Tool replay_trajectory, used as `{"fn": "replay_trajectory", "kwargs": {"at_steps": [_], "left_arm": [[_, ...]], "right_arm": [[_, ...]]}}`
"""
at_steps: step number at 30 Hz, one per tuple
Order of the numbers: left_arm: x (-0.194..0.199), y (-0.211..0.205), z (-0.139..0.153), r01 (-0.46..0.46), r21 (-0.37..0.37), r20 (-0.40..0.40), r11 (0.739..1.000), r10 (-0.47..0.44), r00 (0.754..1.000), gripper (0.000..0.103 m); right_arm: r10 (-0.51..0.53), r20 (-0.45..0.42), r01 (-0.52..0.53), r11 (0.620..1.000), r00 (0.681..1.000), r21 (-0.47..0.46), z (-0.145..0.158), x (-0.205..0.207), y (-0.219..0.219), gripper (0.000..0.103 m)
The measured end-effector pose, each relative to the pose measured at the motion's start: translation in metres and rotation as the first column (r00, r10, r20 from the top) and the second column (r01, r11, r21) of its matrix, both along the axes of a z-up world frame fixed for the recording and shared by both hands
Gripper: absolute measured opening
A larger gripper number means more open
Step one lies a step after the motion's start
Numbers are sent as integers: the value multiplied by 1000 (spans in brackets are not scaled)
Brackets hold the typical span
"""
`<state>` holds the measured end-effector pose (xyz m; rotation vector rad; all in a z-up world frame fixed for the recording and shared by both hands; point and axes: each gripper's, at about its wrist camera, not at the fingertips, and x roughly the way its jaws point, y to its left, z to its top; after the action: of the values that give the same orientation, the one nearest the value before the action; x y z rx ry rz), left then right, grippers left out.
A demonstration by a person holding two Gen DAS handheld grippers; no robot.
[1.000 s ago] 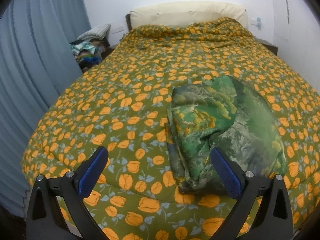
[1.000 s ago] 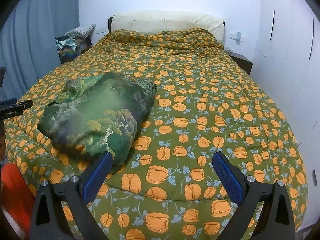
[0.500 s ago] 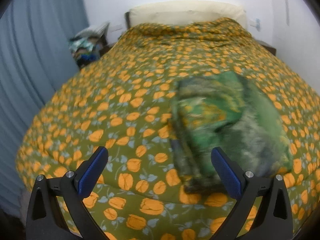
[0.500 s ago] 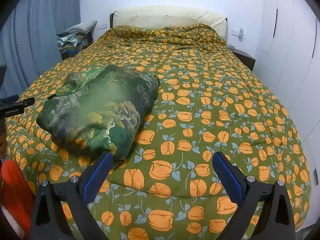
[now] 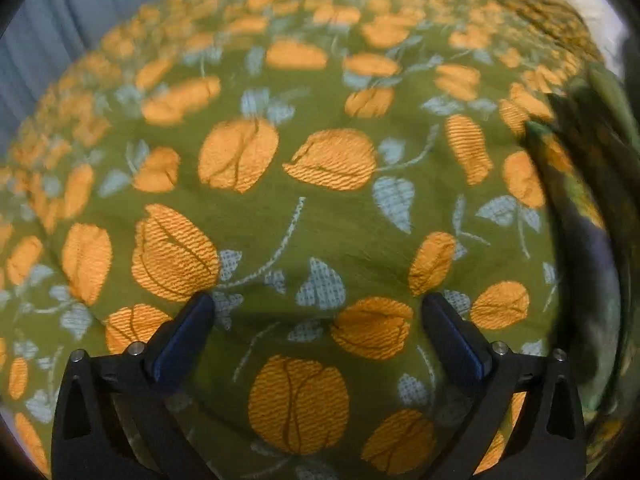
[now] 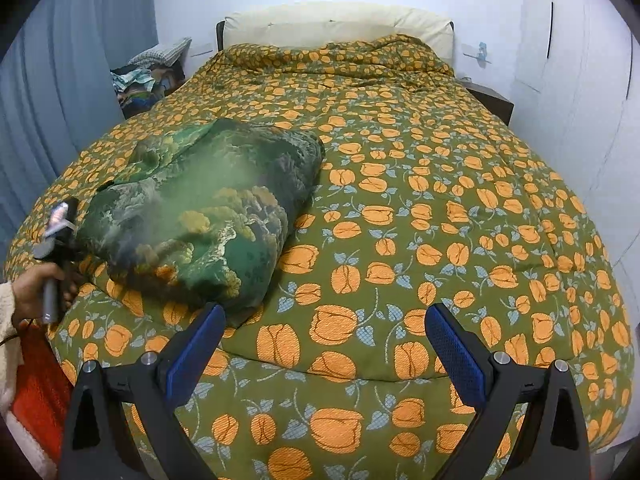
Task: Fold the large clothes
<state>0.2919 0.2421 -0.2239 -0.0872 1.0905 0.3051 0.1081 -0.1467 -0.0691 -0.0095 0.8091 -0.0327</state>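
Note:
A folded green landscape-print garment [image 6: 208, 216] lies on the left front part of the bed. In the left wrist view only its blurred edge [image 5: 580, 184] shows at far right. My left gripper [image 5: 316, 320] is open and empty, close above the orange-tulip bedspread [image 5: 320, 208], to the left of the garment. In the right wrist view the left tool [image 6: 56, 236] shows in a hand beside the garment's left end. My right gripper [image 6: 324, 340] is open and empty, above the bed's front edge, just right of the garment's near corner.
The bedspread [image 6: 440, 200] covers the whole bed. A cream pillow [image 6: 336, 24] lies at the headboard. A pile of clothes [image 6: 148, 76] sits at back left by the blue curtain [image 6: 60, 80]. A nightstand [image 6: 492, 100] and white wall are at right.
My left gripper has dropped close to the bedspread and swung left, so the garment slid to the right edge of its view. The right gripper has barely moved. Both stay open.

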Motion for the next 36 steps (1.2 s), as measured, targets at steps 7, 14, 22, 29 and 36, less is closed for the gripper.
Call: {"fn": "replay_trajectory", "kwargs": {"at_steps": [7, 14, 22, 29, 36], "left_arm": [[-12, -12, -5, -13, 60, 74, 998, 8, 997, 103], [-18, -4, -10, -16, 35, 78, 999, 13, 997, 103], [-15, -5, -9, -16, 30, 78, 999, 14, 997, 103], [-17, -5, -9, -16, 31, 78, 999, 13, 997, 103], [-17, -5, -9, -15, 31, 80, 999, 12, 997, 103]], "right_arm": [[3, -3, -3, 1000, 1000, -31, -4, 1, 1, 99], [-44, -2, 44, 999, 999, 13, -2, 10, -5, 99], [-65, -18, 65, 998, 998, 0, -5, 10, -10, 99], [-83, -14, 83, 997, 996, 9, -5, 14, -14, 99], [-81, -8, 81, 997, 997, 18, -2, 13, -13, 99]]}}
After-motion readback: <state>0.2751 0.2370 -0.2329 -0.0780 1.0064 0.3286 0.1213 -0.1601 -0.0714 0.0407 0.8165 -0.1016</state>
